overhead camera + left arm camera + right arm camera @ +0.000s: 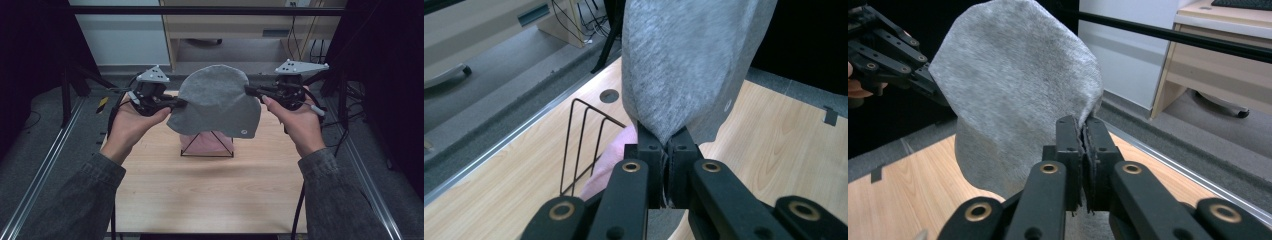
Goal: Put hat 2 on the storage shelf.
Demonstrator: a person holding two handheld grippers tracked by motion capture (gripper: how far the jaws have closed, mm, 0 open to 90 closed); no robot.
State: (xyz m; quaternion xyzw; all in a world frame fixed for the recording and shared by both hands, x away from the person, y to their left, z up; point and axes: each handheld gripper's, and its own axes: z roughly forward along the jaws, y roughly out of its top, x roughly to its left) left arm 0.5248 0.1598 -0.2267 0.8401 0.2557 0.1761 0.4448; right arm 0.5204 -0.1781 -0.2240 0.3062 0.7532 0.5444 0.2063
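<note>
High view: the grey cloth [216,102] hangs spread above the wire rack [207,145], the left gripper [181,103] and right gripper [248,90] each clamped on an opposite edge, keeping it taut for draping, judging by its position.

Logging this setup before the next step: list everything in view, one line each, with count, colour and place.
cloth: one, grey, held up in the air above the table between both hand-held grippers
wire rack: one, black, on the table under the cloth
pink cloth: one, pink, lying in the wire rack
table: one, light wood, in front of the person
desk: one, pale wood, behind the table
left hand-held gripper: one, black, shut on the cloth's left edge
right hand-held gripper: one, black, shut on the cloth's right edge
sleeves: two, dark grey, at the bottom of the high view
</note>
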